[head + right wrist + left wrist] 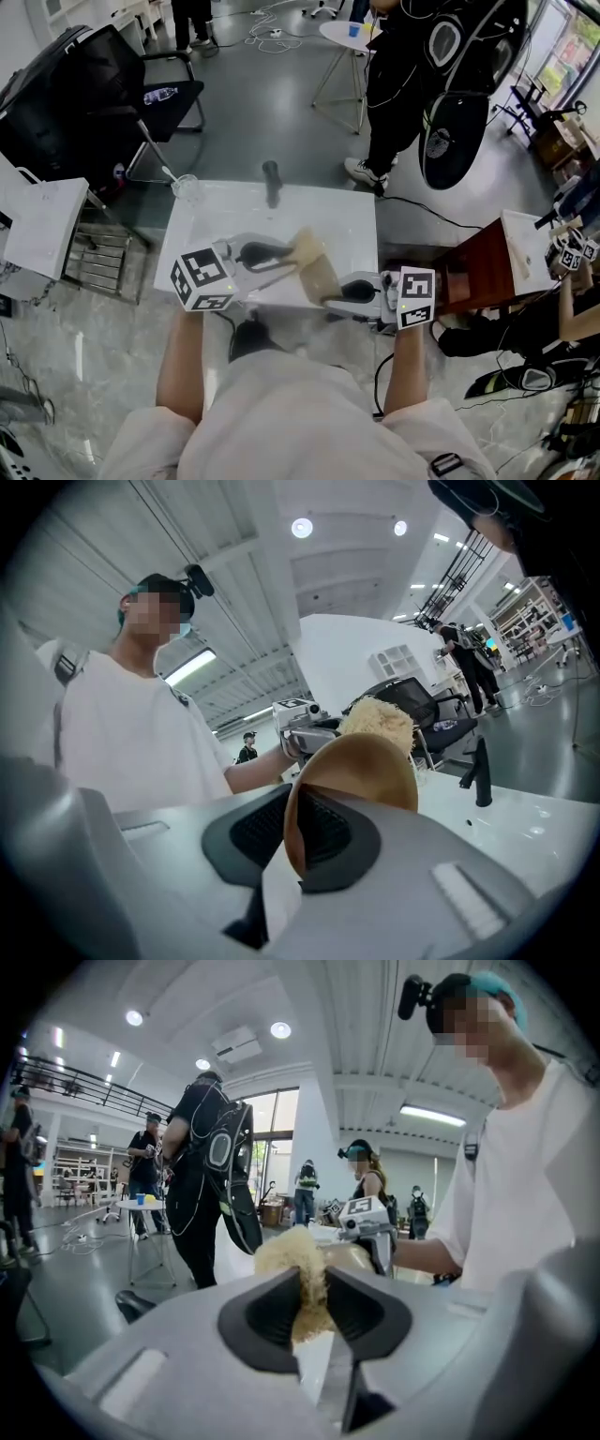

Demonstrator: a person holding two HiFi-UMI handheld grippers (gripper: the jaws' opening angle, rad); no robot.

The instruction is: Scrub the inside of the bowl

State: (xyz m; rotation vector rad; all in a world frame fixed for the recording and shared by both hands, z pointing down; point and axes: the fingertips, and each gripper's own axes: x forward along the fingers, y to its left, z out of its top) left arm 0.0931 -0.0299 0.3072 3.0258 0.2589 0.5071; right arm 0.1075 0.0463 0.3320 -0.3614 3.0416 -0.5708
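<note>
In the head view my right gripper (pixel 333 298) is shut on the rim of a tan wooden bowl (pixel 320 273), holding it tilted above the white table's (pixel 206 225) near edge. My left gripper (pixel 281 255) is shut on a pale yellow fibrous scrubber (pixel 305 245), which sits at the bowl's upper rim. The left gripper view shows the scrubber (pixel 295 1262) pinched between the dark pads of that gripper (pixel 309 1314), with the bowl (pixel 349 1256) just behind it. In the right gripper view the bowl's edge (pixel 364 766) stands between the pads of the right gripper (pixel 295 844), and the scrubber (pixel 379 720) pokes over the far rim.
A black faucet-like post (pixel 271 182) and a clear glass (pixel 187 187) stand at the table's far side. A black chair (pixel 103 84) is at the far left. A person in black (pixel 412 84) stands beyond the table, and a reddish cabinet (pixel 478 267) is at the right.
</note>
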